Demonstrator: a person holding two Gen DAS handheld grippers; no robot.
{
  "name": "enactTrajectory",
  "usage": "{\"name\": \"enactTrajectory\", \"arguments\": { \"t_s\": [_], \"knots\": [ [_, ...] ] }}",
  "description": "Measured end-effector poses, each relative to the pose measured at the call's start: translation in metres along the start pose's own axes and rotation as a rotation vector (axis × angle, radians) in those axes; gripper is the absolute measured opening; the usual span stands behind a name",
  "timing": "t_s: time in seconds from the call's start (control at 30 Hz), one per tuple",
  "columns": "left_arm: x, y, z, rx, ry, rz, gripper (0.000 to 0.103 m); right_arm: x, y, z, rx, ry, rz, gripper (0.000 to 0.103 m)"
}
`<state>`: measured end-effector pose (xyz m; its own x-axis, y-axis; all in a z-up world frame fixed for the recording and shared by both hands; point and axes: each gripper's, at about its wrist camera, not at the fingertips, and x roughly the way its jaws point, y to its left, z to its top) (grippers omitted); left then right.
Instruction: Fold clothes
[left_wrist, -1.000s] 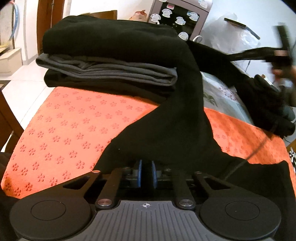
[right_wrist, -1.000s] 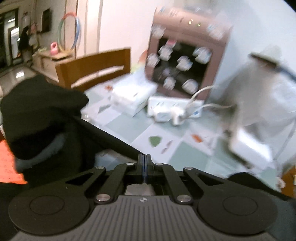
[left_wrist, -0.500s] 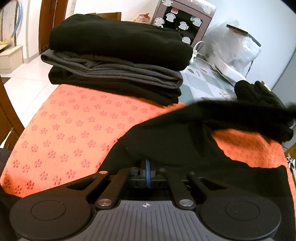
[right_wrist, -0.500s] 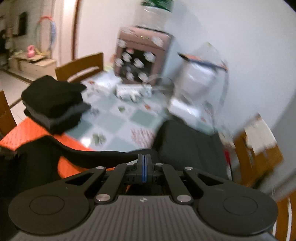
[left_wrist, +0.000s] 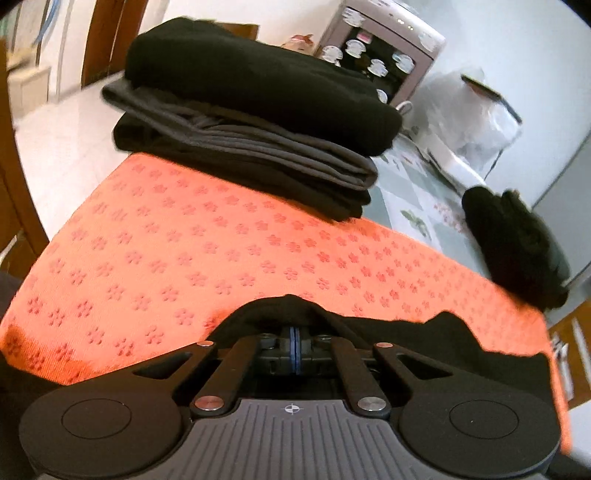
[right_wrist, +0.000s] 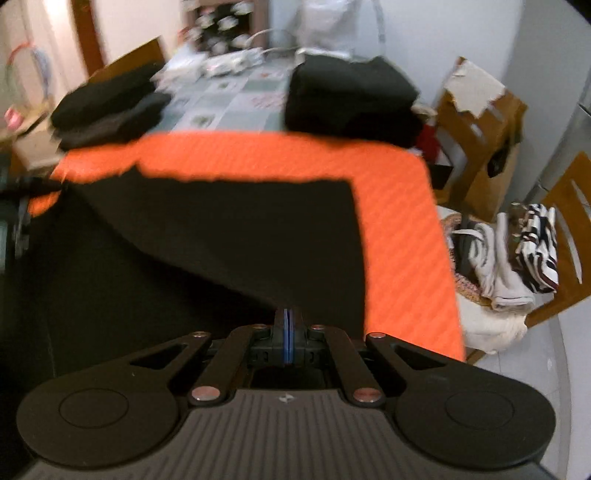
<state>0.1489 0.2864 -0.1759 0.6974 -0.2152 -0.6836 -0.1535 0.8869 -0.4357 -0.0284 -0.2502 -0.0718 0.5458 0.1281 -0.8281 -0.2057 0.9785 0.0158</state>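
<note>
Along the near edge of the orange mat (left_wrist: 258, 229), the left gripper (left_wrist: 294, 345) pinches a hem of the black garment (right_wrist: 207, 236); rightward, the right gripper (right_wrist: 287, 334) is clenched on its other end. Uneven pulling could slide the spread cloth off the mat's front edge. Both pinch points are buried in dark folds, and blur hides the garment's shape.

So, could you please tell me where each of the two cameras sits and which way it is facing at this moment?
Left wrist: on the left hand-held gripper, looking down its shut fingers, which pinch the black garment, over the orange flower-patterned mat toward the stack of folded dark clothes.
Right wrist: on the right hand-held gripper, shut on the same garment's edge, facing along the mat toward wooden chairs.
Shared: mat, garment, stack.
</note>
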Motion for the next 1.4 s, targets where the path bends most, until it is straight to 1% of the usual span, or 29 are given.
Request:
{"name": "enactTrajectory", "arguments": {
  "t_s": [0.03,0.1,0.2,0.23,0.27,0.33,0.37,0.43,0.47,0.53,0.57,0.6,0.63,0.67,0.73,0.77,0.9,0.93,0.97,1.0,1.03,1.07,1.1,1.13,1.17,1.23,1.33,1.4],
  "knots": [
    [-0.002,0.005,0.002,-0.009,0.008,-0.015,0.01,0.002,0.007,-0.012,-0.018,0.001,0.022,0.001],
    [-0.008,0.014,0.005,-0.022,0.01,-0.022,0.01,0.006,0.02,-0.034,-0.041,0.017,0.076,0.002],
    [-0.017,0.027,0.008,-0.044,0.007,-0.022,0.012,0.005,0.03,-0.051,-0.041,0.074,0.153,0.004],
    [-0.022,0.031,0.008,-0.053,0.0,-0.018,0.016,0.001,0.032,-0.055,-0.04,0.068,0.154,0.01],
    [-0.026,0.033,0.007,-0.064,-0.006,-0.014,0.017,-0.003,0.032,-0.059,-0.033,0.059,0.148,0.018],
    [-0.035,0.037,0.005,-0.102,-0.017,-0.029,0.021,-0.01,0.024,-0.063,0.025,0.036,0.114,0.026],
    [-0.039,0.038,0.004,-0.114,-0.022,-0.038,0.022,-0.012,0.018,-0.064,0.068,0.027,0.094,0.027],
    [-0.041,0.033,0.002,-0.118,-0.026,-0.051,0.033,-0.009,0.002,-0.067,0.179,0.025,0.037,0.027],
    [-0.042,0.03,0.001,-0.119,-0.029,-0.057,0.035,-0.006,-0.007,-0.069,0.233,0.026,0.013,0.027],
    [-0.04,0.023,-0.002,-0.125,-0.026,-0.069,0.041,0.004,-0.026,-0.076,0.347,0.03,-0.018,0.028],
    [-0.039,0.02,-0.003,-0.128,-0.026,-0.074,0.043,0.01,-0.032,-0.078,0.39,0.025,-0.018,0.032],
    [-0.037,0.017,-0.004,-0.133,-0.027,-0.077,0.044,0.016,-0.035,-0.078,0.416,0.018,-0.016,0.035],
    [-0.035,0.014,-0.005,-0.149,-0.027,-0.076,0.046,0.022,-0.039,-0.078,0.443,0.011,-0.013,0.044],
    [-0.033,0.012,-0.006,-0.166,-0.026,-0.076,0.046,0.028,-0.041,-0.077,0.458,0.005,-0.012,0.051],
    [-0.029,0.007,-0.008,-0.198,-0.03,-0.079,0.05,0.04,-0.04,-0.074,0.429,0.0,-0.013,0.052],
    [-0.027,0.004,-0.008,-0.209,-0.032,-0.078,0.05,0.046,-0.04,-0.068,0.406,-0.001,-0.012,0.052],
    [-0.014,-0.002,-0.008,-0.231,-0.016,-0.023,0.05,0.073,-0.036,-0.052,0.284,0.027,-0.008,0.052],
    [-0.012,-0.003,-0.008,-0.231,-0.017,-0.001,0.048,0.079,-0.036,-0.049,0.244,0.036,-0.012,0.051],
    [-0.009,-0.005,-0.008,-0.231,-0.018,0.021,0.043,0.081,-0.034,-0.047,0.207,0.042,-0.016,0.05],
    [-0.007,-0.005,-0.008,-0.225,-0.022,0.03,0.01,0.082,-0.034,-0.045,0.178,0.046,-0.018,0.048],
    [-0.005,-0.004,-0.008,-0.212,-0.022,0.033,0.004,0.083,-0.035,-0.044,0.169,0.046,-0.017,0.039],
    [-0.005,-0.005,-0.007,-0.201,-0.03,0.044,0.004,0.082,-0.036,-0.043,0.164,0.047,-0.013,0.021],
    [-0.005,-0.005,-0.007,-0.193,-0.033,0.05,0.003,0.08,-0.039,-0.042,0.171,0.05,0.001,0.015],
    [-0.006,-0.006,-0.006,-0.186,-0.035,0.054,0.003,0.077,-0.042,-0.042,0.183,0.055,0.006,0.012],
    [-0.006,-0.007,-0.006,-0.177,-0.034,0.058,0.003,0.073,-0.045,-0.042,0.193,0.059,0.01,0.003],
    [-0.005,-0.006,-0.005,-0.171,-0.027,0.062,0.003,0.058,-0.049,-0.042,0.209,0.068,0.012,0.004],
    [-0.005,-0.005,-0.004,-0.172,-0.021,0.052,0.003,0.027,-0.055,-0.038,0.254,0.105,0.038,0.004],
    [-0.005,-0.004,-0.003,-0.168,-0.021,0.044,0.004,0.006,-0.055,-0.033,0.294,0.146,0.072,0.004]
  ]
}}
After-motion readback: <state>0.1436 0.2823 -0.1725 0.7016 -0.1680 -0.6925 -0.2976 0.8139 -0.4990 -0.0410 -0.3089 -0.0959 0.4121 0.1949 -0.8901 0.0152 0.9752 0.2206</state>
